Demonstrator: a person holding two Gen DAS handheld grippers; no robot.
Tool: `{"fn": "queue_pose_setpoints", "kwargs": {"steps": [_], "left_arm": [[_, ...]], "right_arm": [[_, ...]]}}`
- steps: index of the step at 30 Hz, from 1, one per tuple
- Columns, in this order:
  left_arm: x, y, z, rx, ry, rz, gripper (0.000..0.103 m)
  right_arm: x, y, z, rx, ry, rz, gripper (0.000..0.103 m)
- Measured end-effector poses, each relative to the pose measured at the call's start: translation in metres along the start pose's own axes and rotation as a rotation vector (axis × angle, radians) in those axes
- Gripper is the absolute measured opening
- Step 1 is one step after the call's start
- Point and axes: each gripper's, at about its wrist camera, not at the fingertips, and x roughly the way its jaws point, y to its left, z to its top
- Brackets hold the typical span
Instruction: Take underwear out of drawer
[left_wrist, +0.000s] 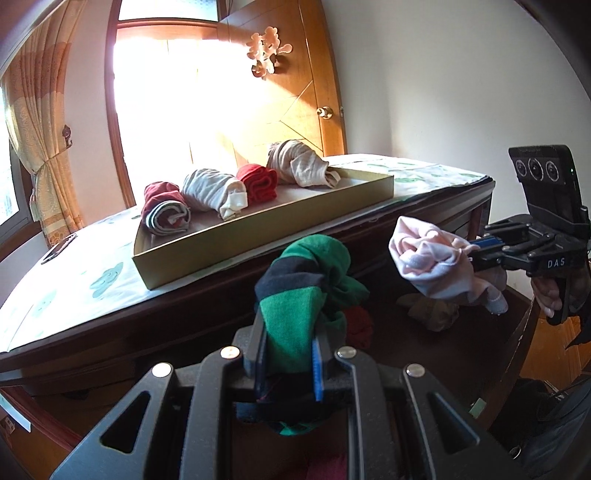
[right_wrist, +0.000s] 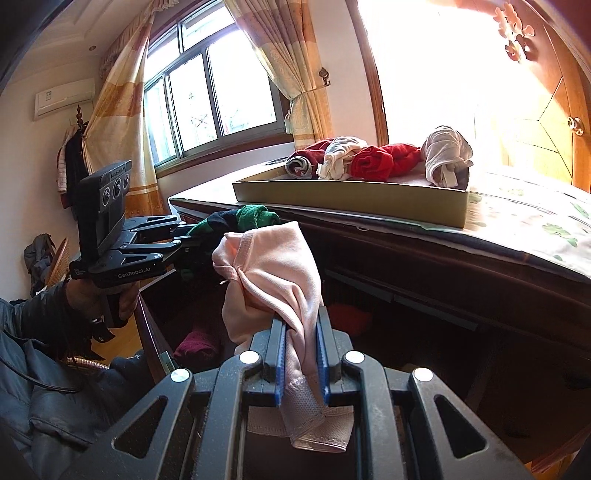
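My left gripper (left_wrist: 290, 325) is shut on a green and dark striped underwear (left_wrist: 306, 280), held up in front of the dresser. In the right wrist view that gripper (right_wrist: 188, 236) appears at the left with the green underwear (right_wrist: 251, 216) in it. My right gripper (right_wrist: 301, 325) is shut on a pale pink underwear (right_wrist: 273, 266), lifted above the open drawer (right_wrist: 369, 332). The left wrist view shows it at the right (left_wrist: 471, 253) with the pink underwear (left_wrist: 428, 258). Rolled underwear (left_wrist: 207, 192) lies in a shallow box (left_wrist: 258, 240) on the dresser top.
The open drawer (left_wrist: 517, 325) holds a brown piece (left_wrist: 432, 310) and dark red pieces (right_wrist: 195, 345). The dresser top (left_wrist: 74, 280) has a patterned cloth. A wooden door (left_wrist: 306, 92) and a curtained window (right_wrist: 214, 96) stand behind. A person's sleeve (right_wrist: 44, 325) is at the lower left.
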Motion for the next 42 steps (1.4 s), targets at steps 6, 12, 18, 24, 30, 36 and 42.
{"fn": "queue_pose_setpoints", "kwargs": {"steps": [6,12,18,24,30,36,42], "left_arm": [[-0.004,0.004,-0.001,-0.021,-0.023,0.007,0.016],[-0.006,0.007,-0.001,-0.041,-0.043,0.019,0.016],[-0.009,0.008,-0.002,-0.052,-0.062,0.032,0.016],[-0.014,0.012,-0.003,-0.075,-0.095,0.048,0.016],[-0.018,0.013,-0.004,-0.093,-0.123,0.08,0.016],[-0.019,0.014,-0.004,-0.111,-0.138,0.091,0.016],[-0.019,0.011,-0.004,-0.118,-0.144,0.098,0.016]], "right_arm": [[-0.006,0.0,-0.002,0.0,-0.033,-0.007,0.016],[-0.011,0.001,-0.003,0.001,-0.062,-0.018,0.016],[-0.015,0.001,-0.005,-0.006,-0.09,-0.03,0.016],[-0.019,0.002,-0.006,-0.011,-0.123,-0.038,0.016],[-0.024,0.003,-0.006,-0.018,-0.16,-0.054,0.016],[-0.027,0.004,-0.007,-0.019,-0.192,-0.074,0.016],[-0.033,0.005,-0.009,-0.022,-0.238,-0.096,0.016]]}}
